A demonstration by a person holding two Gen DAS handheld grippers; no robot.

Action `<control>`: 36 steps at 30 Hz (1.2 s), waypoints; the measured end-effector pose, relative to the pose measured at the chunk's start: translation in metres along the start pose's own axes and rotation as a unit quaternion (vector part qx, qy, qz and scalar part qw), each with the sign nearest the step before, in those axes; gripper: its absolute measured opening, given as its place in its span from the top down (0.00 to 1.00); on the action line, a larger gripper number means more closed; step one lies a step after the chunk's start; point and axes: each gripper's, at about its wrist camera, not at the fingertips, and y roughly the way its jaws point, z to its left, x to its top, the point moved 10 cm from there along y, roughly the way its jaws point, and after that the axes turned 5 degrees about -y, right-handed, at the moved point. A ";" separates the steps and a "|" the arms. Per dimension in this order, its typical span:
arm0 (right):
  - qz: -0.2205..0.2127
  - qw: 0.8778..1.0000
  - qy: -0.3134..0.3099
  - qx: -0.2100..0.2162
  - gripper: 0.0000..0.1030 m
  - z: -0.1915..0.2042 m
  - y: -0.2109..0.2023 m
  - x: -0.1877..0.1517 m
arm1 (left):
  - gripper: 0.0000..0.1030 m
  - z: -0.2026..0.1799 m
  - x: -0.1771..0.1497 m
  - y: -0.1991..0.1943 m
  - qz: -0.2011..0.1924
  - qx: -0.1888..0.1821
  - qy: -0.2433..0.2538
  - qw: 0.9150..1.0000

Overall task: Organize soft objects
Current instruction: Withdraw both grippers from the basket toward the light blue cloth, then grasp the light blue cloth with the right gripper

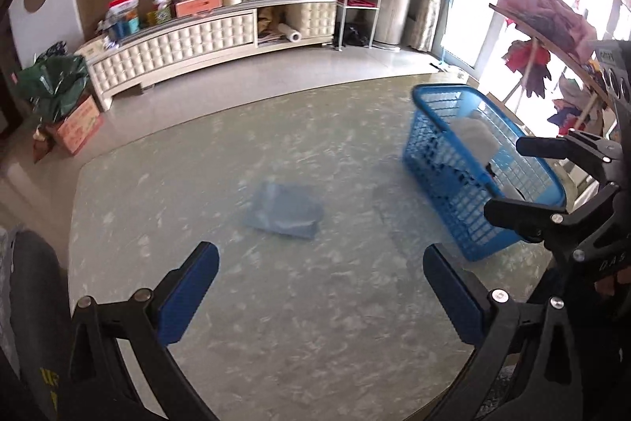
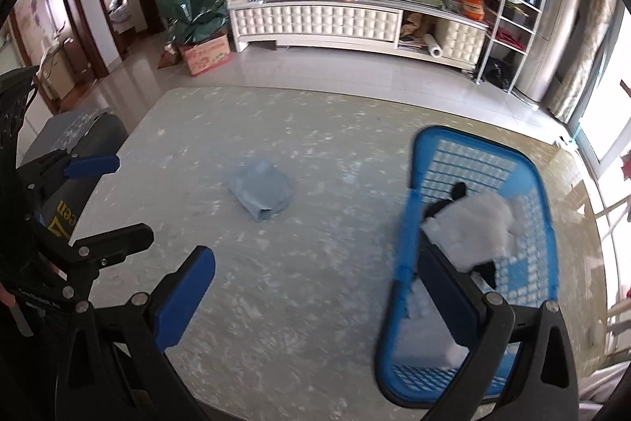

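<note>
Both grippers hover above the marbled surface (image 1: 276, 322), fingers spread wide, nothing held in either. Left gripper (image 1: 321, 287) points at the folded light-blue cloth (image 1: 284, 210) lying flat mid-surface, clear of everything else. Right gripper (image 2: 319, 296) sits to the right, its right finger over the near rim of the blue plastic basket (image 2: 540, 208).

Basket stands on the right part of the surface. Inside: a white fluffy cloth (image 2: 473, 227) on top of something black (image 2: 459, 190), only partly seen; can't name it. From the left wrist view the basket (image 1: 441, 152) shows a pale item through the mesh wall, and the right gripper appears at the right edge (image 1: 508, 180), fingers apart.

Likely reading: basket is the collecting spot for soft items, so some are already sorted and the blue cloth is the one left out on the surface. The cloth looks folded, probably so it drops in neatly. Open fingers fit an approach to a pick, likely by the left gripper since it faces the cloth. Frames are blurred, so cloth edges and fold count are unclear.

Background: white tufted TV cabinet (image 2: 315, 22) on the far wall, cardboard box (image 2: 207, 56) on the floor, far left.
</note>
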 end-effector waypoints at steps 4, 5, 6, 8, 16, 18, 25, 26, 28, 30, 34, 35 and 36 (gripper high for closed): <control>0.008 1.000 -0.016 0.007 0.00 0.010 0.014 0.009 | 0.00 0.023 -0.005 0.002 0.000 0.011 -0.018 1.000; 0.010 1.000 -0.019 0.009 0.00 0.013 0.018 0.009 | 0.00 0.030 -0.007 0.003 0.000 0.013 -0.023 1.000; 0.014 1.000 -0.022 0.011 0.00 0.016 0.024 0.011 | 0.00 0.036 -0.008 0.004 0.001 0.017 -0.028 0.999; 0.021 0.999 -0.028 0.015 0.00 0.020 0.031 0.011 | 0.00 0.048 -0.010 0.006 0.001 0.025 -0.037 0.999; 0.052 0.997 -0.042 0.042 0.00 0.041 0.078 0.021 | 0.00 0.085 -0.020 0.022 0.016 0.049 -0.072 0.996; 0.057 0.996 -0.045 0.044 0.00 0.047 0.087 0.025 | 0.00 0.094 -0.023 0.025 0.021 0.058 -0.080 0.995; 0.071 0.995 -0.056 0.050 0.00 0.064 0.121 0.032 | 0.00 0.126 -0.031 0.033 0.031 0.086 -0.108 0.990; 0.072 0.995 -0.056 0.051 0.01 0.065 0.124 0.031 | 0.00 0.130 -0.032 0.034 0.033 0.091 -0.112 0.989; 0.072 0.994 -0.059 0.055 0.08 0.070 0.133 0.031 | 0.00 0.138 -0.034 0.036 0.035 0.101 -0.119 0.987; 0.078 0.993 -0.063 0.059 0.16 0.075 0.143 0.031 | 0.00 0.145 -0.037 0.038 0.041 0.106 -0.126 0.985; 0.091 0.991 -0.072 0.064 0.22 0.082 0.163 0.028 | 0.00 0.151 -0.041 0.047 0.053 0.115 -0.128 0.984; 0.093 0.991 -0.074 0.065 0.27 0.083 0.167 0.029 | 0.00 0.153 -0.043 0.050 0.056 0.121 -0.124 0.983; 0.095 0.991 -0.075 0.065 0.30 0.084 0.171 0.029 | 0.00 0.154 -0.044 0.053 0.058 0.126 -0.122 0.983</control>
